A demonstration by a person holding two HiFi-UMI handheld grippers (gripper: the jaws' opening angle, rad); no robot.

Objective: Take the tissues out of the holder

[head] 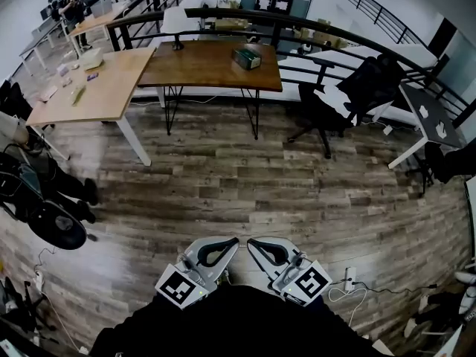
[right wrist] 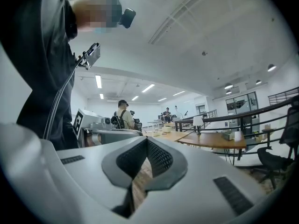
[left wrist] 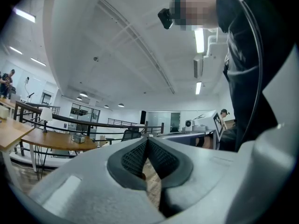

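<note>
The tissue holder [head: 247, 58], a small greenish box, stands on the dark wooden table [head: 201, 69] far across the room. It also shows small in the left gripper view as the tissue holder [left wrist: 78, 137] and in the right gripper view as the tissue holder [right wrist: 228, 135]. Both grippers are held low against the person's body, pointing up and forward, far from the table. My left gripper [head: 235, 242] is shut with nothing between its pads [left wrist: 135, 157]. My right gripper [head: 251, 242] is shut and empty too, its pads [right wrist: 159, 158] meeting at the tip.
A light wooden table [head: 89, 88] adjoins the dark one on the left. A black office chair [head: 327, 114] stands to its right, with a white desk [head: 431, 117] beyond. A black railing [head: 297, 21] runs behind. Dark equipment [head: 56, 229] sits on the left floor, and cables [head: 348, 280] lie on the right.
</note>
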